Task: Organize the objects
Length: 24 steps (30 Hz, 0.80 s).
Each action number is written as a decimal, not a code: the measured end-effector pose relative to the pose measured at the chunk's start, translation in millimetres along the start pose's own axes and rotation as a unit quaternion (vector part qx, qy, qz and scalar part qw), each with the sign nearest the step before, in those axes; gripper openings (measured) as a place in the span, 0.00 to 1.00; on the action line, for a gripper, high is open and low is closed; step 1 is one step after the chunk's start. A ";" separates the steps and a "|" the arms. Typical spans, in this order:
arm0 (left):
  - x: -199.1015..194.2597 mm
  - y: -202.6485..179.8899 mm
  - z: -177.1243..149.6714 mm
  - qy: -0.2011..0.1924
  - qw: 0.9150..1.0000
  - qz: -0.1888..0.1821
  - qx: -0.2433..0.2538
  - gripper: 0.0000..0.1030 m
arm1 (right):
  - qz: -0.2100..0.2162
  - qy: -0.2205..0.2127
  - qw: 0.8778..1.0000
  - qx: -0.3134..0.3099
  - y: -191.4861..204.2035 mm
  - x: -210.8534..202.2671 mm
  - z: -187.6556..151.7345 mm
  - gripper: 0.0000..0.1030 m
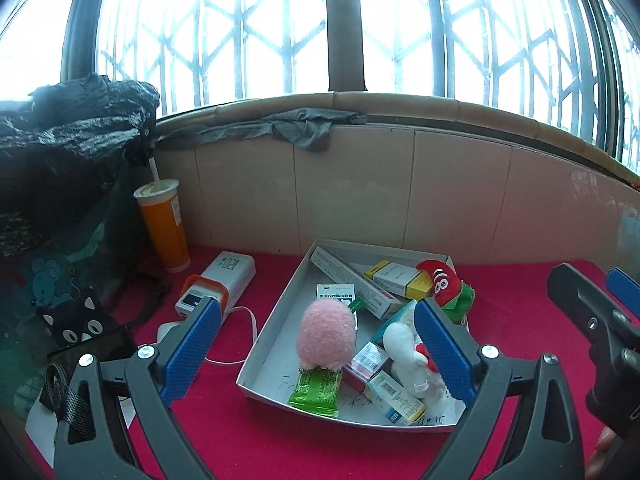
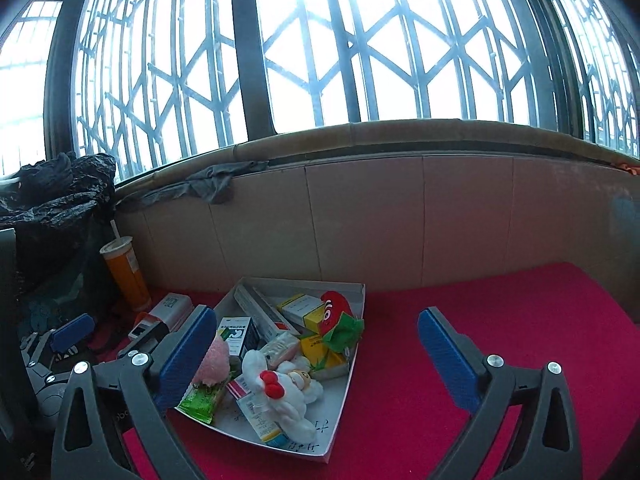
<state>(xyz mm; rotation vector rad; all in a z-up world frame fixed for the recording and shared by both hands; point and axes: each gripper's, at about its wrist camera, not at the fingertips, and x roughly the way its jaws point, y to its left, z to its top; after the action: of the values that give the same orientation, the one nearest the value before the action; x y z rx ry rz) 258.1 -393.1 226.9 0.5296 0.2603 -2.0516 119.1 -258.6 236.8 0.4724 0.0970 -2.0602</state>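
Note:
A shallow grey cardboard tray [image 1: 280,308] [image 2: 344,408] sits on the red cloth. It holds a pink plush ball [image 1: 327,338] [image 2: 214,362], a white plush with a red bow [image 1: 408,354] [image 2: 280,392], a red strawberry plush [image 1: 442,282] [image 2: 334,310], a green snack packet [image 1: 316,392] [image 2: 202,398] and several medicine boxes [image 1: 394,278]. My left gripper [image 1: 316,350] is open and empty, above the tray's near side. My right gripper [image 2: 316,354] is open and empty, over the tray's right edge; it shows in the left wrist view [image 1: 592,312].
An orange drink cup with a straw [image 1: 162,226] [image 2: 124,274], a white power bank [image 1: 224,284] and a cable lie left of the tray. Black bags [image 1: 60,168] fill the far left. A tiled wall [image 1: 440,192] runs behind. Red cloth [image 2: 500,320] extends right.

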 end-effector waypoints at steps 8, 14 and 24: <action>-20.4 -1.9 -2.5 -0.011 1.000 0.001 -0.006 0.94 | -0.002 -0.006 1.000 0.004 -8.8 -20.2 -2.4 1.00; -41.4 -1.2 -2.6 -0.017 0.999 -0.029 -0.010 0.94 | -0.002 -0.020 1.000 0.005 -12.4 -40.3 -2.1 1.00; -72.2 -7.3 -7.5 -0.004 1.000 0.004 0.013 0.94 | -0.007 -0.040 0.999 0.010 -21.6 -74.9 -8.6 1.00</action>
<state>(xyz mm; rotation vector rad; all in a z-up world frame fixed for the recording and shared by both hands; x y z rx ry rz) 285.5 -331.1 253.9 0.5384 0.2262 -2.0516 136.5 -184.1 253.9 0.4025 0.0323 -2.0929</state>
